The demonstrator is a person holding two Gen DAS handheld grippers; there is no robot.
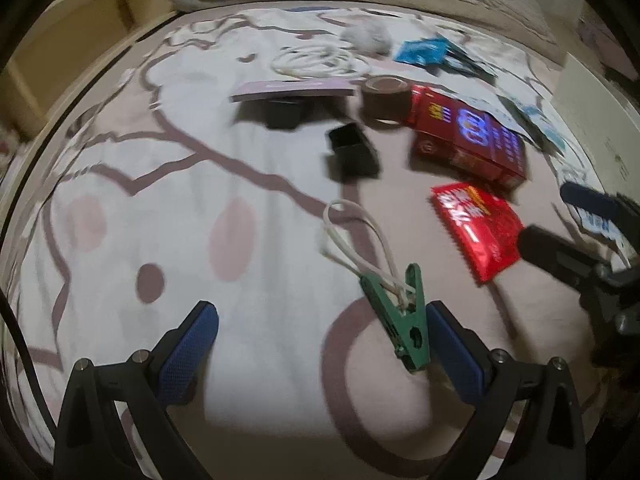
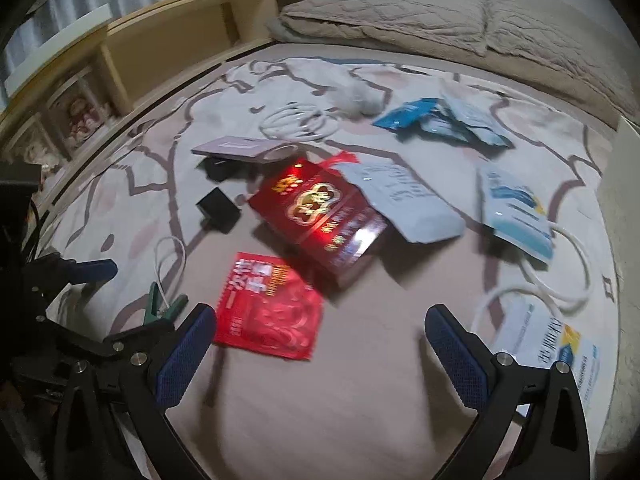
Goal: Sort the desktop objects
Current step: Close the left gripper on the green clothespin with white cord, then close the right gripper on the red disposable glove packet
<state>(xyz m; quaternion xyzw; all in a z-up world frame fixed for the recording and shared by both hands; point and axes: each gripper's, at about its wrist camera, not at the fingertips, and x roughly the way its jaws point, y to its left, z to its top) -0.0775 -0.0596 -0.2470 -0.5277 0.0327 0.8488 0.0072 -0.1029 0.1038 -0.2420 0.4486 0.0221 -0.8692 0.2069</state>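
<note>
Both grippers hang over a patterned sheet (image 1: 248, 160) strewn with small things. The left gripper (image 1: 322, 344) has its jaws released and wide apart, holding nothing; a green clip (image 1: 404, 320) with a white loop (image 1: 360, 240) threaded through it lies just inside its right finger, whether touching is unclear. The right gripper (image 2: 320, 344) is likewise spread and empty, with a red packet (image 2: 268, 308) on the sheet just beyond its left finger. Farther off lies a red box (image 2: 324, 220), tilted, overlapping a pale pouch (image 2: 404, 200) on its right. To the left of the box sits a small black block (image 2: 218, 208); beyond it a lilac card (image 2: 236, 146) and a coiled white cable (image 2: 300, 124). Blue packets (image 2: 436, 120) lie far right, and another white cable (image 2: 560, 272) curls near right. A beige quilt (image 2: 440, 16) lies along the far edge.
</note>
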